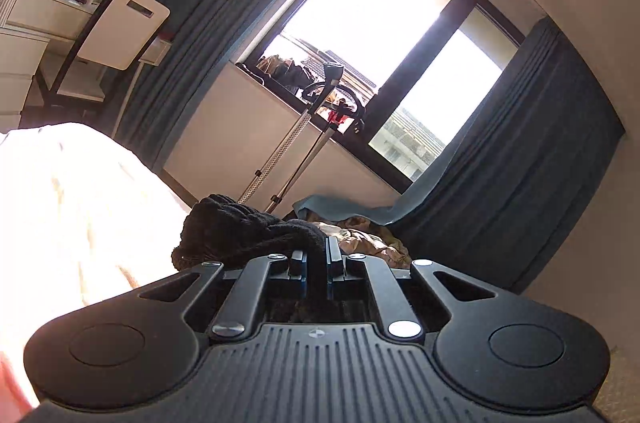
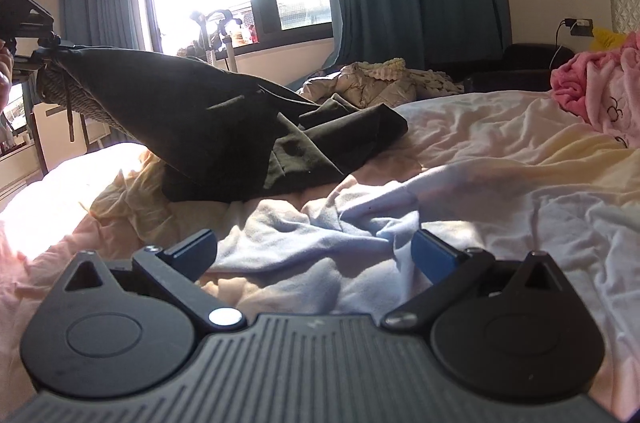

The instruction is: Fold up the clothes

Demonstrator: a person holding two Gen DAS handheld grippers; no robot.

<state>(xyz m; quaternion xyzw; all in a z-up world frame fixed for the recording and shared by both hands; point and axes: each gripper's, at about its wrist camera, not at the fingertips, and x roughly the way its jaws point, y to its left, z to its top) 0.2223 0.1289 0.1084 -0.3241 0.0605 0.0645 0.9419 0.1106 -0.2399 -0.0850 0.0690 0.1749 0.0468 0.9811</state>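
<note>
While the left gripper (image 1: 316, 257) was pinched tight on the waistband end of the dark garment (image 2: 208, 111), that end hung lifted off the bed (image 2: 500, 151); rest trailed down onto the sheets. Right gripper (image 2: 314, 249) was wide open w/ nothing in it, low over a pale blue cloth (image 2: 320, 239). Fabric looked soft, thick, fairly heavy, so it'll sag and swing. Prob best 2nd hold: opposite waistband corner, not mid-cloth.
</note>
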